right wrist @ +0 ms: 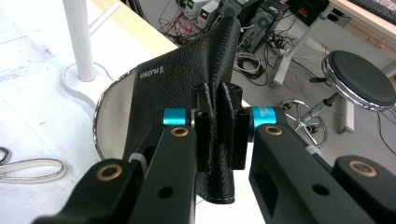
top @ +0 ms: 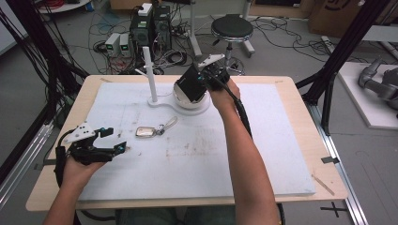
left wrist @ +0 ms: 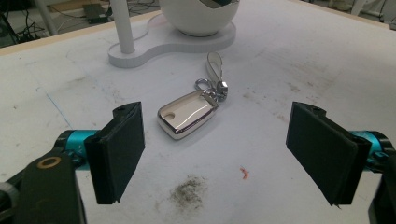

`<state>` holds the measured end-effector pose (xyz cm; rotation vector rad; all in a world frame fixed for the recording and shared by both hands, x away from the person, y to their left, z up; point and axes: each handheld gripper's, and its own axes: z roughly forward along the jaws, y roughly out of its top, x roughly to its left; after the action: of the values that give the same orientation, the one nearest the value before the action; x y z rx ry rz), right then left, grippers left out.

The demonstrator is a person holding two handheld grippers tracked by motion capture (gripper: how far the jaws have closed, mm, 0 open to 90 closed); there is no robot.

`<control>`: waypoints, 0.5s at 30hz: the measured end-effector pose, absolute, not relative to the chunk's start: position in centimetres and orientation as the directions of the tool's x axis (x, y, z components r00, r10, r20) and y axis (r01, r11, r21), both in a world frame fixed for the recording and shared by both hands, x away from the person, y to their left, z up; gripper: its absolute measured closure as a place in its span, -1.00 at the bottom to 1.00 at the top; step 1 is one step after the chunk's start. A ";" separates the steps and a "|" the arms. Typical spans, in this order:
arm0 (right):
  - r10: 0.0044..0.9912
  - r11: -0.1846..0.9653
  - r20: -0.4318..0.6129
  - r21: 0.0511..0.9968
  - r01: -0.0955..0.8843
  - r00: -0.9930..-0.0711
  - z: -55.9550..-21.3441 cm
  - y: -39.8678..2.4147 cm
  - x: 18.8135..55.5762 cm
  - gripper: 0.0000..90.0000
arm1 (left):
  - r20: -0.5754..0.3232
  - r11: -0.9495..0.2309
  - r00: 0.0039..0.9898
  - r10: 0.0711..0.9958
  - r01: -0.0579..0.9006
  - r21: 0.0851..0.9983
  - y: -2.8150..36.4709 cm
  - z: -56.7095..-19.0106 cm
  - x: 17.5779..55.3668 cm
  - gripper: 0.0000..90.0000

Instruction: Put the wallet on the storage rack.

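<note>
A black leather wallet (top: 189,85) hangs over the white bowl (top: 193,102) of a white stand at the back middle of the mat. My right gripper (top: 202,77) is shut on it; in the right gripper view the pads pinch the wallet's folded edge (right wrist: 187,79) above the bowl's shiny rim (right wrist: 103,126). A silver key fob (top: 146,132) with a pale strap lies flat on the mat. My left gripper (top: 114,139) stands open just to its left, low over the mat. In the left gripper view the fob (left wrist: 187,114) lies a little beyond the wide-apart jaws, nothing between them.
The stand's upright white post (top: 149,70) rises left of the bowl on a shared base. The white mat (top: 263,154) covers a wooden table. Behind the table are a black stool (top: 232,28), computer boxes (top: 150,28) and loose cables on the floor.
</note>
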<state>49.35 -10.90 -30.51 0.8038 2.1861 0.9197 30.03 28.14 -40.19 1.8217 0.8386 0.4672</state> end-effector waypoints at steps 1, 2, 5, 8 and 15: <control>0.723 0.575 -0.312 0.767 0.286 -0.617 -30.6 -10.8 49.3 0.90 | -0.065 -0.225 0.681 0.729 0.329 0.917 28.1 -40.2 30.0 -0.57; 0.724 0.574 -0.313 0.767 0.286 -0.615 -30.6 -10.8 49.4 0.90 | -0.065 -0.226 0.681 0.729 0.329 0.917 28.2 -40.2 30.0 -0.57; 0.724 0.581 -0.319 0.760 0.291 -0.612 -30.7 -10.6 49.3 0.90 | -0.065 -0.226 0.681 0.729 0.329 0.917 28.2 -40.2 30.0 -0.57; 0.716 0.598 -0.335 0.747 0.291 -0.612 -31.1 -10.2 49.3 0.90 | -0.065 -0.225 0.682 0.728 0.328 0.917 28.1 -40.2 30.1 -0.57; 0.724 0.590 -0.314 0.743 0.315 -0.614 -32.7 -9.1 49.5 0.89 | -0.063 -0.229 0.685 0.726 0.326 0.917 28.0 -40.1 30.0 -0.57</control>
<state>49.52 -9.13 -32.70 0.8206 2.2075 0.8698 30.01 28.01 -40.15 1.8247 0.8324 0.4658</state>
